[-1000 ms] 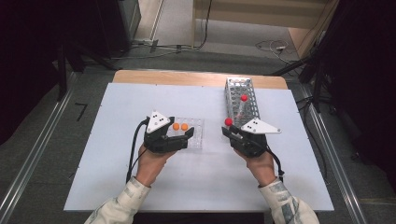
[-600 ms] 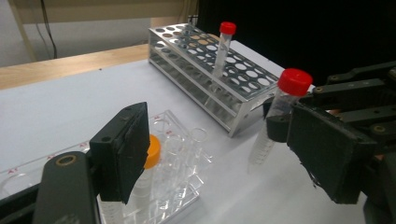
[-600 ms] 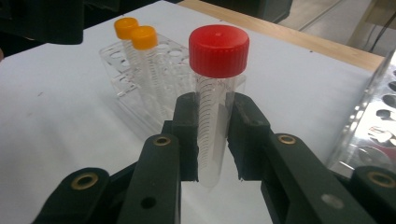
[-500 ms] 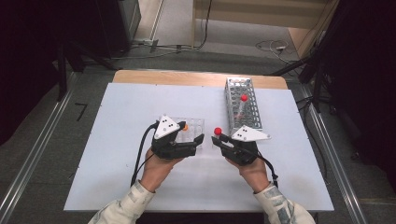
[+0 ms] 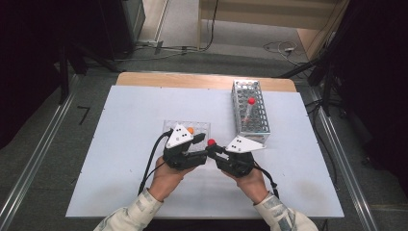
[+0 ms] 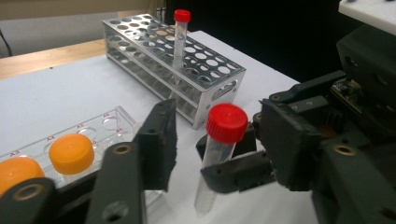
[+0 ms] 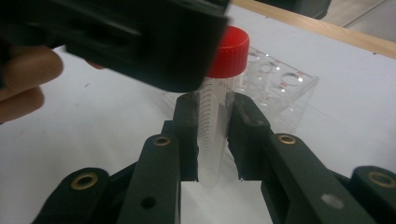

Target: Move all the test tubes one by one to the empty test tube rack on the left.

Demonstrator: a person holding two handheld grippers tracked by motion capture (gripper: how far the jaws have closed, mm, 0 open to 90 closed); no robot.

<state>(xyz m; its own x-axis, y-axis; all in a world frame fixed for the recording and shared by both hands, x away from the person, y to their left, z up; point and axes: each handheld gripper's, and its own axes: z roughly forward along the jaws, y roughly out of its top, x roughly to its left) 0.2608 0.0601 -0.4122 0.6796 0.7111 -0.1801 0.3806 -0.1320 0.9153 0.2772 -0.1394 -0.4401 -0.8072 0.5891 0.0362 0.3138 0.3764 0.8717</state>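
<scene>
A clear tube with a red cap point(image 5: 210, 142) stands upright above the table's front middle, and my right gripper point(image 5: 215, 150) is shut on its body. In the right gripper view the two jaws of my right gripper point(image 7: 212, 112) pinch the graduated tube point(image 7: 211, 140) below its cap. My left gripper point(image 5: 202, 148) faces it from the left and is open. In the left gripper view the jaws of my left gripper point(image 6: 219, 133) stand on either side of the tube point(image 6: 219, 149), apart from it. A second red-capped tube point(image 5: 250, 103) stands in the metal rack point(image 5: 262, 126).
A clear plastic rack point(image 5: 199, 126) just behind my left gripper holds orange-capped vials point(image 6: 71, 151). The metal rack point(image 6: 219, 79) stands at the back right of the white mat. A wooden table edge point(image 5: 202, 81) runs along the far side.
Both grippers have come together at the front middle. The right one carried the red-capped tube left, away from the metal rack. The left one swung right until its open jaws flank the tube.
</scene>
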